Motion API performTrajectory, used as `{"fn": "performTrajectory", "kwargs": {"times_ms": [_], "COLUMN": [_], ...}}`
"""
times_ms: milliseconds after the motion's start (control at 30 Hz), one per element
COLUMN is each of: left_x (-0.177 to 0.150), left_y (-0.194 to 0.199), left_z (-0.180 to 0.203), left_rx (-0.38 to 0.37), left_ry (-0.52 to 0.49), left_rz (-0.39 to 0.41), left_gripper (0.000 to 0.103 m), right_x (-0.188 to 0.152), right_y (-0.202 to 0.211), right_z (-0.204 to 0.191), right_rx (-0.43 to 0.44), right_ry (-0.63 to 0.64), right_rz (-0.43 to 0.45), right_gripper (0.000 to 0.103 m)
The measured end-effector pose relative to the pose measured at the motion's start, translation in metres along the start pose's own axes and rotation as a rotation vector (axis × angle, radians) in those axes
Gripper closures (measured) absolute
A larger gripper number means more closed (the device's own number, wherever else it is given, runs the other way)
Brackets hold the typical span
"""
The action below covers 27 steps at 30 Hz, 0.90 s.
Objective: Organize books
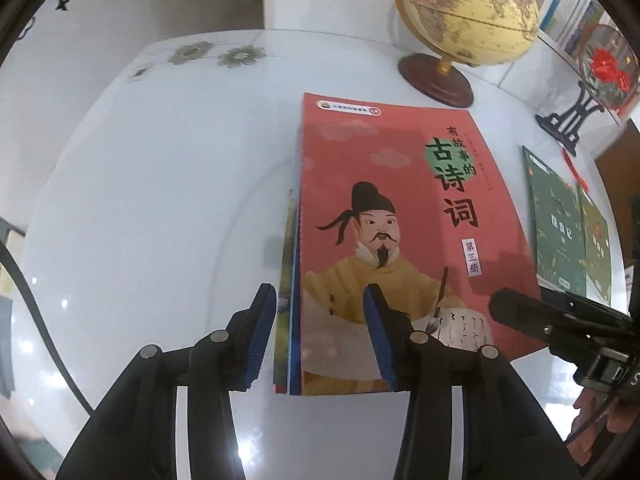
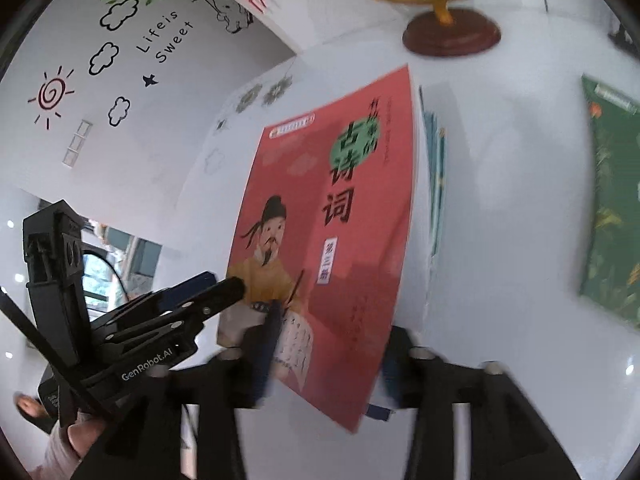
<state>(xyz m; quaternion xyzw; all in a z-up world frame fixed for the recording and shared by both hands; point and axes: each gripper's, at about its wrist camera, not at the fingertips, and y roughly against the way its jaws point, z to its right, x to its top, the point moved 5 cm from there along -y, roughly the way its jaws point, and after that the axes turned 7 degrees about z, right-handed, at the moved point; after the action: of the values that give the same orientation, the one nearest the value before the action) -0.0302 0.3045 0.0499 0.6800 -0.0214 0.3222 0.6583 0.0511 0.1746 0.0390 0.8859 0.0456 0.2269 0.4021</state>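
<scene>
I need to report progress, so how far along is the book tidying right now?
Done: the red poetry book lies on top of a small stack of books on the white table. In hand: nothing; the left gripper and right gripper both stand open astride the stack's near edge. Left: two green books lie apart to the right, not yet stacked.

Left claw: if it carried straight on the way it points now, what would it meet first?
Probably the red book topping the stack: the left claw straddles its near left edge, angled steeply down. Depth is unclear.
</scene>
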Motion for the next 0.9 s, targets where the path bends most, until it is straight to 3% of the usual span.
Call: {"fn": "performTrajectory", "kwargs": {"times_ms": [233, 433, 700, 900], "left_x": [-0.009, -0.008, 0.002, 0.001], "left_y": [0.006, 0.021, 0.064, 0.096], "left_z": [0.001, 0.016, 0.065, 0.113], "left_rx": [0.033, 0.030, -0.003, -0.049], "left_ry": [0.025, 0.015, -0.041, -0.146], "left_rz": [-0.025, 0.010, 0.115, 0.206], "left_gripper": [0.060, 0.060, 0.060, 0.060], "right_x": [-0.007, -0.016, -0.022, -0.032], "right_y": [0.012, 0.035, 0.086, 0.148], "right_z": [0.012, 0.025, 0.047, 0.056], "right_rx": [-0.038, -0.060, -0.116, -0.223], "right_ry": [-0.007, -0.018, -0.027, 0.028], "right_rz": [-0.001, 0.021, 0.105, 0.240], "right_gripper": [0.048, 0.048, 0.048, 0.048]}}
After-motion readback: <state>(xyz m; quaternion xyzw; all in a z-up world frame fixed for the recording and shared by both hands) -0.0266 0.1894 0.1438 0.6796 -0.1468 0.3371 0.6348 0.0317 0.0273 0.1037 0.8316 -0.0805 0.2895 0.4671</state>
